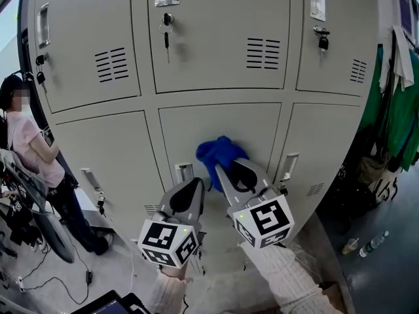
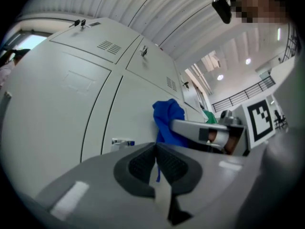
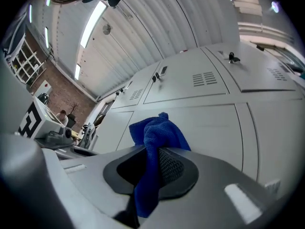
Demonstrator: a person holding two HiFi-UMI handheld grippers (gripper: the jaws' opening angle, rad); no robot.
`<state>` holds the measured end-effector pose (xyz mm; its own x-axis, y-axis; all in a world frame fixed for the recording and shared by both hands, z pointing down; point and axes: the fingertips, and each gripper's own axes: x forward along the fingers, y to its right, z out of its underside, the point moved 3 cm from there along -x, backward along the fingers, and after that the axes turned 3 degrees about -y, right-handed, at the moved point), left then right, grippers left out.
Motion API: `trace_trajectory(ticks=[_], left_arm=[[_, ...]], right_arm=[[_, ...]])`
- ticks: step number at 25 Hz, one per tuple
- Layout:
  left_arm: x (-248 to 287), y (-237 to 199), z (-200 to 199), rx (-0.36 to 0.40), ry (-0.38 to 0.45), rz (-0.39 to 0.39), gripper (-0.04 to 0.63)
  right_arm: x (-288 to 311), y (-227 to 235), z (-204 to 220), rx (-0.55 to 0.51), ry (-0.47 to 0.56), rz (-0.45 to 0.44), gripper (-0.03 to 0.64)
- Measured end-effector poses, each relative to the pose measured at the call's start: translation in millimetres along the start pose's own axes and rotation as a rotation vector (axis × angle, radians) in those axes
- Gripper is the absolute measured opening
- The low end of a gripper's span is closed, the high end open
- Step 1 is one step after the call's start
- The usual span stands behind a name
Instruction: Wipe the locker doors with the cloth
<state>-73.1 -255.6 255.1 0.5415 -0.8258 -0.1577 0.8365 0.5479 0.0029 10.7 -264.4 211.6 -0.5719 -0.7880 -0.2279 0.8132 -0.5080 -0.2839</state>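
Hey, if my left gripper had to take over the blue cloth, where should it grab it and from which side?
Probably the bunched top of the blue cloth, which sticks out past the right gripper that clamps its middle. Come from the left, where the left gripper sits shut and empty. The locker door lies right behind the cloth, so a head-on approach looks cramped.

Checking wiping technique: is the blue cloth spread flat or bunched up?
Bunched: the blue cloth is a crumpled wad clamped in the right tongs.
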Motion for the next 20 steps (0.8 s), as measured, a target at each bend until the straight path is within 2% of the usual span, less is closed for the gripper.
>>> trace_trajectory(ticks=[9, 20], left_arm=[[17.7, -8.1, -40.6, 0.037, 0.094, -0.003, 0.000], [27.0, -11.4, -30.9, 0.021, 0.079, -0.010, 0.000]], right_arm=[[17.6, 25.4, -47.7, -0.052, 0.094, 0.031, 0.057], [24.9, 30.6, -41.5, -0.009, 0.113, 0.019, 0.057]])
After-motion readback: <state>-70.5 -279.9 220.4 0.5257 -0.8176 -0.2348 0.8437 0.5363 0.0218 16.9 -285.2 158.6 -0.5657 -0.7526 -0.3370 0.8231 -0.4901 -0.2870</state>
